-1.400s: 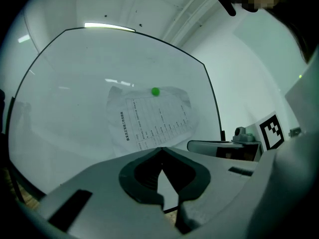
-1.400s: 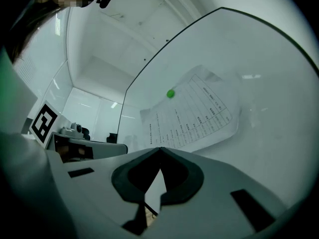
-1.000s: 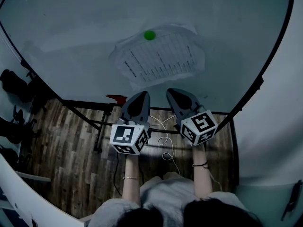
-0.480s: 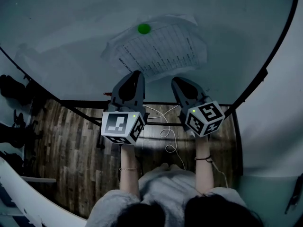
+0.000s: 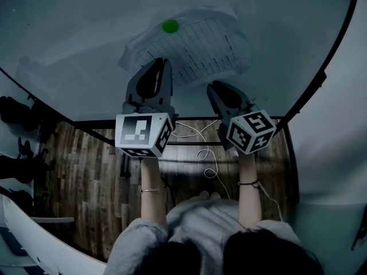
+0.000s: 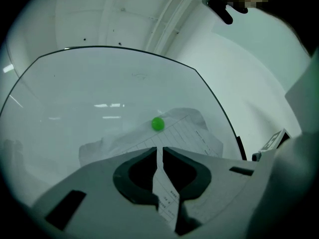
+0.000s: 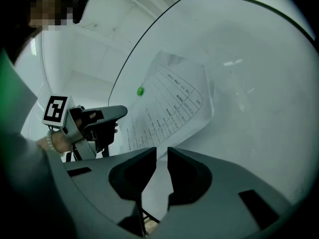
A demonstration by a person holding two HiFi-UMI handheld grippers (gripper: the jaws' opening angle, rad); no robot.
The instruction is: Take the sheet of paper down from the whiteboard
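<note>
Head view: the sheet of paper point(image 5: 195, 53) is pinned to the whiteboard point(image 5: 86, 50) by a green magnet point(image 5: 169, 26) at its 11 o'clock; removal is outstanding.
Left gripper view: the sheet's lower edge is caught in the left gripper point(image 6: 160, 151), whose narrow jaws are opening.
Right gripper view: the right gripper point(image 7: 161, 153) is opening, with nothing between its jaws.

No words can be read. The sheet of paper point(image 5: 198, 50) on the whiteboard point(image 5: 86, 39) has printed lines in a table (letters too small, blurred).
</note>
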